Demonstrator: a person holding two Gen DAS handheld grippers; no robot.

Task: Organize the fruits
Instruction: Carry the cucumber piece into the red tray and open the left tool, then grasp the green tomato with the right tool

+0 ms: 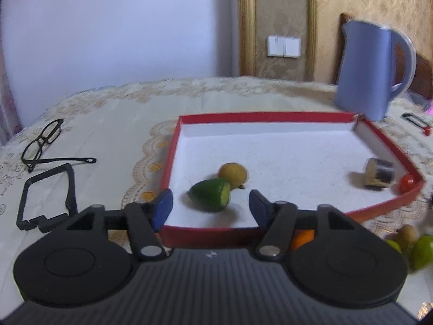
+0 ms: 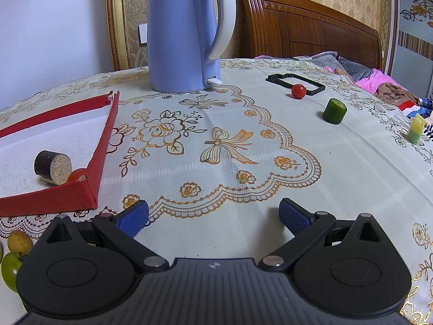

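Note:
A red-walled tray [image 1: 265, 116] with a white floor lies on the table. Inside it, near the front wall, a green cut cucumber end [image 1: 200, 196] rests against a yellow-brown fruit [image 1: 233, 174]. My left gripper [image 1: 211, 200] hangs over the tray's front wall, open; the cucumber end lies between the blue pads, touching neither. A dark cylinder [image 1: 379, 173] and a red cherry tomato [image 1: 406, 183] sit in the tray's right corner. My right gripper [image 2: 213, 216] is open over bare tablecloth. Farther off lie a red tomato [image 2: 298, 91], a green cucumber chunk [image 2: 334, 111] and a yellow-green piece [image 2: 416, 130].
A blue kettle [image 2: 186, 35] stands behind the tray. Glasses [image 1: 43, 143] and a black frame [image 1: 46, 197] lie left of the tray; another black frame [image 2: 295, 81] lies far right. An orange fruit [image 1: 303, 238], green fruit [image 2: 10, 269] and a brown piece [image 2: 19, 241] sit by the tray's front.

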